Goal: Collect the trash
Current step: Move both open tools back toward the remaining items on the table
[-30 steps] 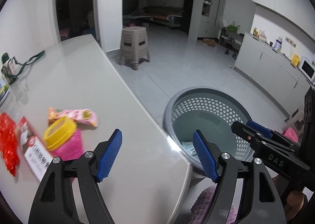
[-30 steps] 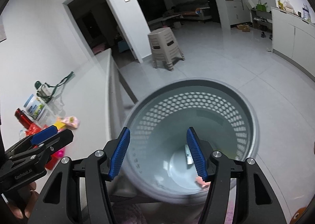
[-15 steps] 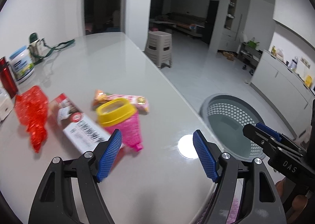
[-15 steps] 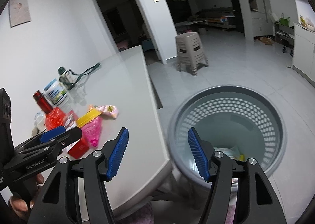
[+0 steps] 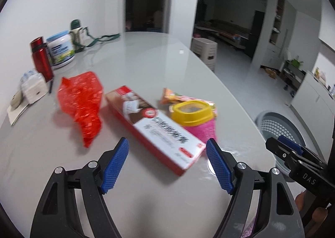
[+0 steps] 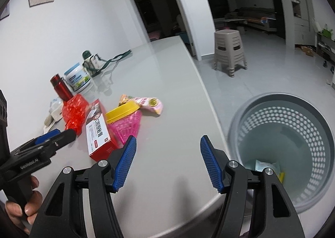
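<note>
We're betw. picks: left gripper [image 5: 167, 162] released, empty, aimed at toothpaste box [image 5: 159, 131] on table [image 5: 146, 66]. Right gripper [image 6: 166, 161] also empty, jaws apart. Next: close on box, carry to laundry basket [image 6: 236, 131] beside table.

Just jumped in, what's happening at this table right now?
A person is clearing trash off the table with a hand-held gripper in each hand. Both the left gripper and the right gripper are open and empty. On the table lie a red wrapper, a box, a pink cup and a snack packet. The basket on the floor already holds some trash.
</note>
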The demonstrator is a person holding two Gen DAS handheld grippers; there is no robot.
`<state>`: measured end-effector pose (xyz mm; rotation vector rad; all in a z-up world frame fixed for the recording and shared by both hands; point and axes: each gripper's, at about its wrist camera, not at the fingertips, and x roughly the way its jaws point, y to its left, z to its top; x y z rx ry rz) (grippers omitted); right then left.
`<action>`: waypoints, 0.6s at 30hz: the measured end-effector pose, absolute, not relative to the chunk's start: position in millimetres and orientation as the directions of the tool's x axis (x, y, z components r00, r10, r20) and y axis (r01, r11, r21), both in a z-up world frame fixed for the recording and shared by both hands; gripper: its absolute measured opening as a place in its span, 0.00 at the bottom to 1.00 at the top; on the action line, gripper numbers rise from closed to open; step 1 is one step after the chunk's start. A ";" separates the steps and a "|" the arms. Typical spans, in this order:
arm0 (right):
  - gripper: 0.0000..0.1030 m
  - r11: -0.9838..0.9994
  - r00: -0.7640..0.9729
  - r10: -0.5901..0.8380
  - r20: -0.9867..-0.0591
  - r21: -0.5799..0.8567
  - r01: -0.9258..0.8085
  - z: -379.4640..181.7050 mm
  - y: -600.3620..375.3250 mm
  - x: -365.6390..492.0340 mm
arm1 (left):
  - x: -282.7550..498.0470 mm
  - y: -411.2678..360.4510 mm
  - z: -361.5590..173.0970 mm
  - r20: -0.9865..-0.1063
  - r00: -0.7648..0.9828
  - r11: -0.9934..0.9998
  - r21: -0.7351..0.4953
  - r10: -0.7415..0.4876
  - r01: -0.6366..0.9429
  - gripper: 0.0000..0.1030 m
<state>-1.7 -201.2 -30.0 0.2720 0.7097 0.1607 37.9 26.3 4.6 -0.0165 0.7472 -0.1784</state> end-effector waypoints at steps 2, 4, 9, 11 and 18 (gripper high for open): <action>0.59 0.951 0.739 0.257 -0.623 0.300 -0.079 -29.6 -193.6 5.7 | 39.2 35.1 4.0 -0.675 0.723 0.989 -0.077 -0.147 0.129 0.73; 0.59 0.949 0.734 0.274 -0.622 0.300 -0.101 -29.1 -187.4 10.3 | 38.6 41.1 3.1 -0.675 0.726 0.992 -0.072 -0.127 0.107 0.74; 0.59 0.944 0.716 0.308 -0.626 0.297 -0.146 -30.7 -168.0 22.1 | 44.6 60.7 -3.2 -0.685 0.724 0.997 -0.066 -0.081 0.049 0.74; 0.59 0.943 0.708 0.315 -0.632 0.295 -0.156 -32.3 -162.8 26.3 | 44.9 65.0 -5.1 -0.689 0.721 0.997 -0.065 -0.070 0.034 0.74; 0.59 0.941 0.666 0.331 -0.668 0.290 -0.176 -44.4 -146.6 44.4 | 51.9 81.9 -14.9 -0.706 0.707 0.997 -0.071 -0.038 -0.017 0.76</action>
